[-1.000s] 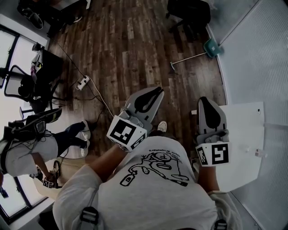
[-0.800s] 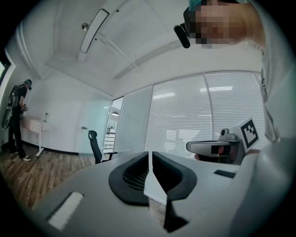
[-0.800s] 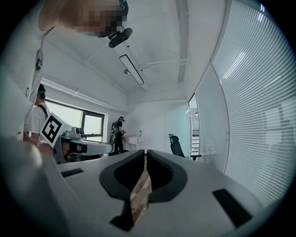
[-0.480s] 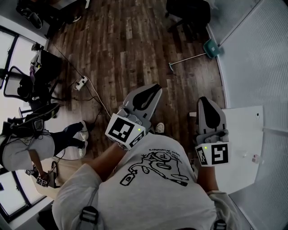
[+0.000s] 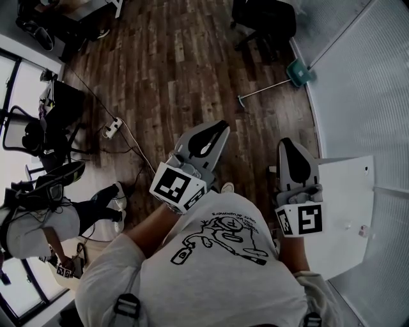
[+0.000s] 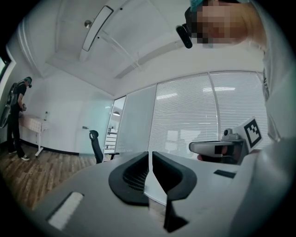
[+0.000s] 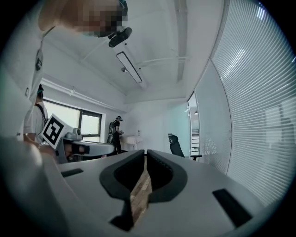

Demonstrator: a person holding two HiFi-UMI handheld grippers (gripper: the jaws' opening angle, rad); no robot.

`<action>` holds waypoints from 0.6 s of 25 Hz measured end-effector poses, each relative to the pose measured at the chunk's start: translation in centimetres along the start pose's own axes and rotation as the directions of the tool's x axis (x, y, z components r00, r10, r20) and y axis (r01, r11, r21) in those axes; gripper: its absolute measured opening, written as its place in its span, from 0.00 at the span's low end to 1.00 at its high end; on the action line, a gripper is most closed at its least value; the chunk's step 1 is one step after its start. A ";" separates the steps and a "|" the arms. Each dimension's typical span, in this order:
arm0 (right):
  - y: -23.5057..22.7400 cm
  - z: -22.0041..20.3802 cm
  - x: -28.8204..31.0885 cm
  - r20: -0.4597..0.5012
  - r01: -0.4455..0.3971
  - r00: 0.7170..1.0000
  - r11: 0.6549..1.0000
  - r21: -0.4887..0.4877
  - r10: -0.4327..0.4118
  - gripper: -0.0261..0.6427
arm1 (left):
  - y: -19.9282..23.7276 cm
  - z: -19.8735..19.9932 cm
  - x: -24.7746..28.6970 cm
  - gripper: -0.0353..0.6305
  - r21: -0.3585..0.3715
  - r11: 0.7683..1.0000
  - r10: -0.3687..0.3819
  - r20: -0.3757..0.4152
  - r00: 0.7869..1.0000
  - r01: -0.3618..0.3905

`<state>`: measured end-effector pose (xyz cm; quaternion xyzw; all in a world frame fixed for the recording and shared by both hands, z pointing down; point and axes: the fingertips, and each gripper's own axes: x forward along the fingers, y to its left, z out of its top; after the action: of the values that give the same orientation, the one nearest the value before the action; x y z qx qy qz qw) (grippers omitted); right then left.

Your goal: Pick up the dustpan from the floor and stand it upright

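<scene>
dustpan (image 5: 299, 69) on floor (image 5: 179, 64) ahead-right (by the wall (image 5: 364, 70)) | chair (image 5: 263, 19) beyond | power strip (image 5: 111, 128) left

Teal dustpan (image 5: 299, 69), dark brown wood-plank floor (image 5: 172, 64), white table (image 5: 348, 191), white slatted blinds (image 5: 377, 76)

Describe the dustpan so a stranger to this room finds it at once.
Find the blind-covered glass wall on the right of the head view. At its foot, on the wood floor, lies the dustpan, near a black office chair. It is the only teal thing, with a long thin handle pointing away from the wall.
</scene>
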<state>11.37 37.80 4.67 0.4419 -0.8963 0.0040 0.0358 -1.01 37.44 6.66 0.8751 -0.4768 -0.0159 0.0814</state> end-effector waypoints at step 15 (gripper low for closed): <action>2.0 2.8 18.7 0.007 0.021 1.000 1.000 -0.004 -0.021 0.06 | 17.2 4.4 5.2 0.09 0.008 0.998 -0.060 -0.002 0.998 0.060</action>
<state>-1.70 24.12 3.22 0.4514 -0.8917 0.0001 0.0338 -12.99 23.37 5.26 0.8893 -0.4504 -0.0157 0.0776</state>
